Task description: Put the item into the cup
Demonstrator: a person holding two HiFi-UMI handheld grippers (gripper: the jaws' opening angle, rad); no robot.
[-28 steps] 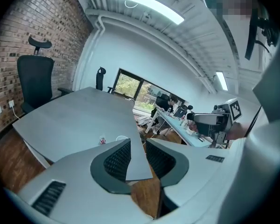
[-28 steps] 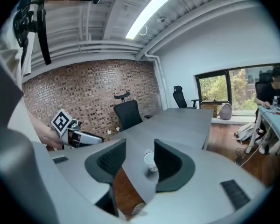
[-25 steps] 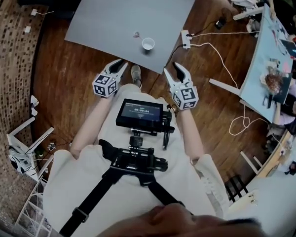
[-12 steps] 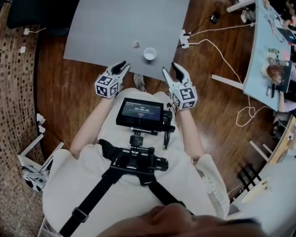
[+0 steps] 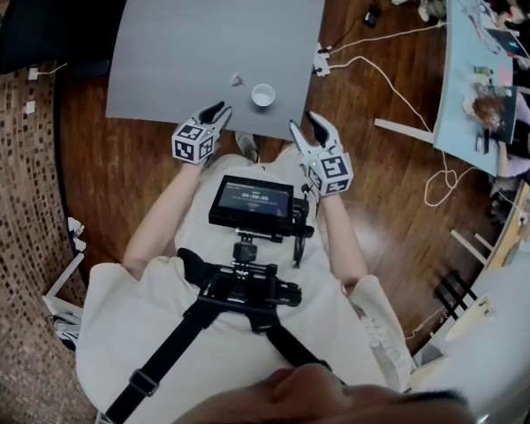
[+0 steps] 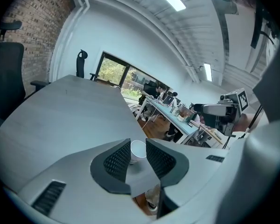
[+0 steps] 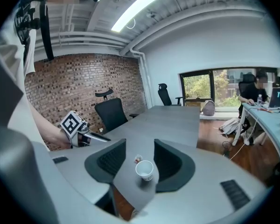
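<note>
A small white paper cup (image 5: 263, 95) stands near the front edge of the grey table (image 5: 185, 42). The item (image 5: 237, 79), a small pale crumpled piece, lies just to the cup's left. Both grippers hover short of the table's edge, apart from both things. My left gripper (image 5: 216, 113) is open and empty; its view shows the cup (image 6: 138, 149) far off between the jaws, and the item is hidden there. My right gripper (image 5: 306, 124) is also open and empty, looking at the cup (image 7: 144, 170) and the item (image 7: 138, 159).
Wooden floor surrounds the table. A power strip (image 5: 321, 60) with white cables lies at the table's right. A light blue desk (image 5: 464, 69) with clutter stands far right. Black office chairs (image 7: 109, 113) stand by the brick wall. A monitor rig (image 5: 252, 203) hangs on my chest.
Both grippers have come a little closer to the table's front edge, the left one most. Their jaws stand as wide as before. Cup and item have not moved on the table.
</note>
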